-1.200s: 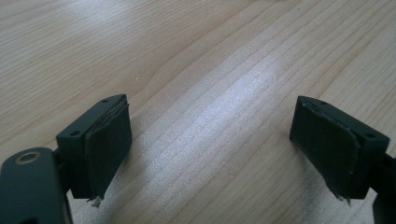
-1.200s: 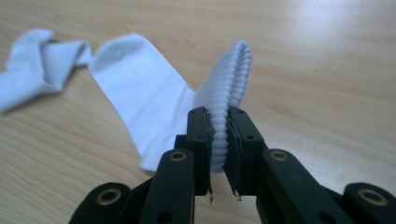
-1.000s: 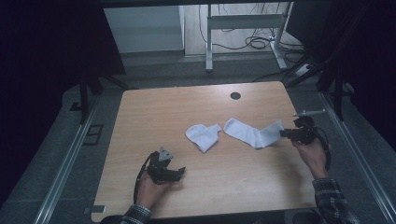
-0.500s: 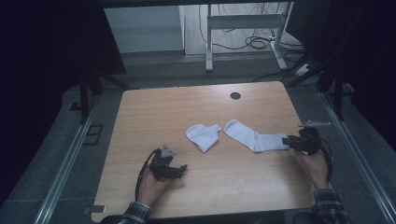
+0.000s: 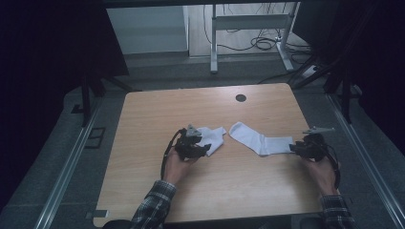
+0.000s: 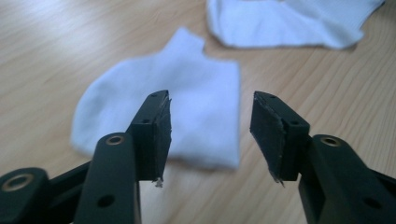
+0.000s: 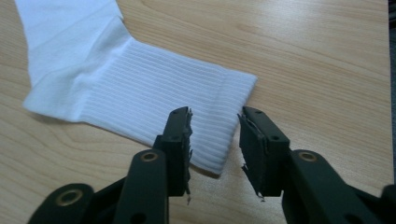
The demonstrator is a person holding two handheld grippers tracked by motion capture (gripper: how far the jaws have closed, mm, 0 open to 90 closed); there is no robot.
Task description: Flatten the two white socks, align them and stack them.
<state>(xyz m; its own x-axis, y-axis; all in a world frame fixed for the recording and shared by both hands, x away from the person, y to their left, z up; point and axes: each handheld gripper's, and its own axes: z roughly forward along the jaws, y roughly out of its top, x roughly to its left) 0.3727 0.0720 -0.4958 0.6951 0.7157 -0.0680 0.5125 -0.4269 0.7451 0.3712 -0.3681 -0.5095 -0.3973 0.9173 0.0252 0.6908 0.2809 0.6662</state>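
Observation:
Two white socks lie on the wooden table (image 5: 157,114). A short folded sock (image 5: 214,137) rests left of centre, and my left gripper (image 5: 205,148) stands open at its near-left edge. In the left gripper view the folded sock (image 6: 187,107) lies just ahead of the open left gripper (image 6: 210,130), with nothing between the jaws. A long ribbed sock (image 5: 260,139) stretches out to the right. My right gripper (image 5: 294,147) is open at its cuff end. In the right gripper view the ribbed cuff (image 7: 154,98) lies under and between the open right gripper (image 7: 215,128).
A round cable hole (image 5: 240,98) sits near the table's far edge. Beyond the table stand a metal desk frame (image 5: 248,28) and loose cables (image 5: 265,44) on the floor. Metal rails (image 5: 67,162) run along both sides. A plaid sleeve (image 5: 153,210) comes in at the bottom.
My left gripper has moved forward and right, up to the folded sock. The right gripper has dropped toward the near side, and the long sock now lies stretched flat.

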